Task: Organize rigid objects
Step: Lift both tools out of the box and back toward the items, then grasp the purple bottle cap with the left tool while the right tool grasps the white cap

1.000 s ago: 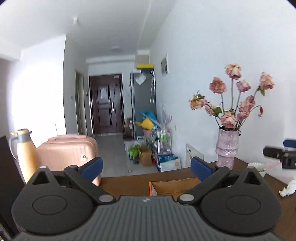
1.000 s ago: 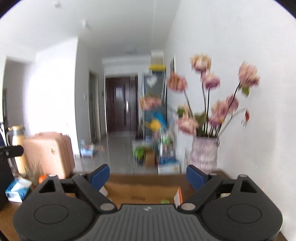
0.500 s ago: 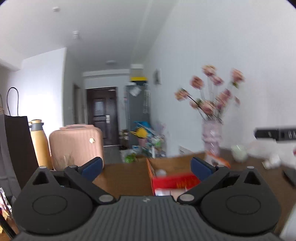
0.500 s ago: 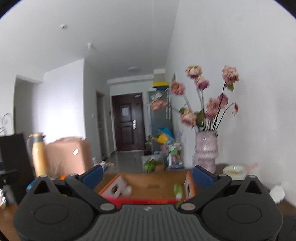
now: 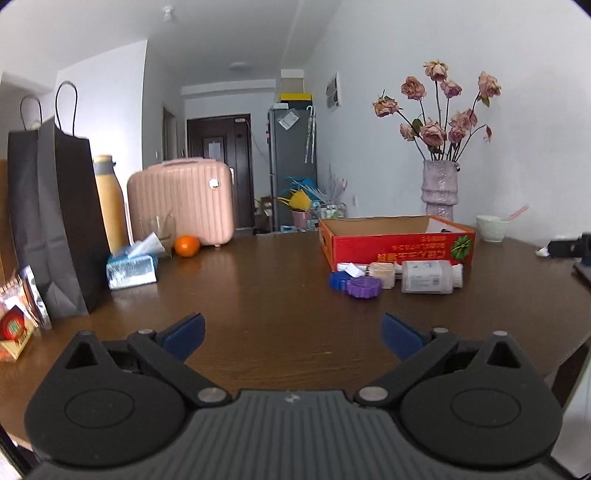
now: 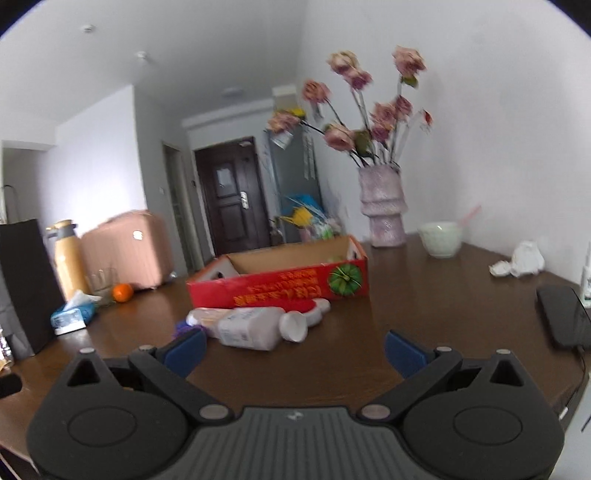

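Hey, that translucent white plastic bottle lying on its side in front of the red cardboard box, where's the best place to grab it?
Probably across the middle of the translucent white plastic bottle's body, coming from the near side with the open right gripper. It lies on its side on the brown wooden table, cap toward that gripper, so pads would close on the long flanks; small items crowd its far side.

White walls point(image 5: 517, 92) and a white ceiling point(image 5: 229, 26) close in a bright, evenly lit room. A dark wooden table point(image 5: 277, 280) fills the foreground. Beyond it a narrow hallway runs to a dark brown door point(image 5: 219, 147), with a grey refrigerator point(image 5: 291, 147) standing at the right of the passage and a pink suitcase point(image 5: 181, 203) at the table's far edge. A small ceiling lamp point(image 5: 240, 66) sits above the hall.
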`<state>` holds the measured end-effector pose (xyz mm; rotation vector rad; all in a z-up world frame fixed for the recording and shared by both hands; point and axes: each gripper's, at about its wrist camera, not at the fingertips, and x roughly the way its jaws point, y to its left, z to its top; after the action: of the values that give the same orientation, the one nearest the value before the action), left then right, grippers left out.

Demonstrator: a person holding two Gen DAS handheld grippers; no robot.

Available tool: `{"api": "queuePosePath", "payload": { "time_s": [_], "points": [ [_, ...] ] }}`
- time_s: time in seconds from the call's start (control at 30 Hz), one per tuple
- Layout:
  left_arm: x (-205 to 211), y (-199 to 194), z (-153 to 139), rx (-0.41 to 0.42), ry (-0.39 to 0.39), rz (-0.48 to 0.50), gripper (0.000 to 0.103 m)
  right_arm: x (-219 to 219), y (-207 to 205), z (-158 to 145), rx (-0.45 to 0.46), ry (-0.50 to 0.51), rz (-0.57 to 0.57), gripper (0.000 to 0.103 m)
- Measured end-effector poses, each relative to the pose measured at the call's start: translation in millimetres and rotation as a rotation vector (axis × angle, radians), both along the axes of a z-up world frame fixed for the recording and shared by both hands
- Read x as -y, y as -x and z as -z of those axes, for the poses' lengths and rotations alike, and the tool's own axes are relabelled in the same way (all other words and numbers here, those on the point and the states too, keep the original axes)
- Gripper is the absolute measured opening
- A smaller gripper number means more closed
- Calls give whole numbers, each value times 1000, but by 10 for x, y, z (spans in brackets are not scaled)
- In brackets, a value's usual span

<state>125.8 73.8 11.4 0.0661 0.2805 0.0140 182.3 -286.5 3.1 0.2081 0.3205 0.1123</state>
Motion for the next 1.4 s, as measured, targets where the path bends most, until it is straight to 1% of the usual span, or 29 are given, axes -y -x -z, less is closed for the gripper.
{"api": "queuePosePath", "payload": {
  "time_s": [0.1,0.17,0.3,0.4,0.53,0.6,0.73,0.8,0.87,0.93,1.03,1.1,1.17,1.23,1.27,1.33,1.37,1.4],
  "points": [
    [9,-71,-35,-2,19,15,103,-40,-35,-16,11,-2,15,103],
    [15,-99,-49,0,30,28,103,-88,-75,-22,11,23,1,103],
    [89,-208,-62,-6,10,45,103,-143,-164,-24,10,63,6,103],
    [126,-319,-49,-23,5,61,103,-121,-266,-22,0,47,18,103],
    [184,-499,-30,-55,31,75,103,-91,-418,-7,-12,55,22,103],
    [234,-602,-21,-68,31,86,103,-64,-515,21,-34,53,20,103],
    [348,-873,0,-104,30,93,103,-1,-706,58,-74,27,0,103],
    [396,-1034,-3,-128,33,100,103,42,-806,72,-80,19,9,103],
    [433,-1179,-22,-132,28,113,103,74,-925,85,-88,-1,24,103],
    [452,-1327,-46,-130,34,117,103,87,-1095,76,-124,-23,30,103],
    [478,-1598,-32,-168,71,152,103,25,-1302,28,-149,-26,-9,103],
    [486,-1835,18,-237,122,218,103,-67,-1416,13,-150,12,-58,103],
    [488,-2040,71,-305,159,255,103,-203,-1559,29,-178,60,-114,102],
    [507,-2190,127,-322,164,260,102,-339,-1675,77,-203,99,-178,99],
    [521,-2274,157,-330,158,245,101,-393,-1713,98,-204,113,-198,96],
    [552,-2459,212,-369,157,215,89,-464,-1781,142,-211,143,-194,90],
    [557,-2559,240,-394,165,212,81,-459,-1809,159,-208,143,-186,87],
    [558,-2636,272,-413,181,220,78,-421,-1836,181,-206,132,-181,84]
  ]
}}
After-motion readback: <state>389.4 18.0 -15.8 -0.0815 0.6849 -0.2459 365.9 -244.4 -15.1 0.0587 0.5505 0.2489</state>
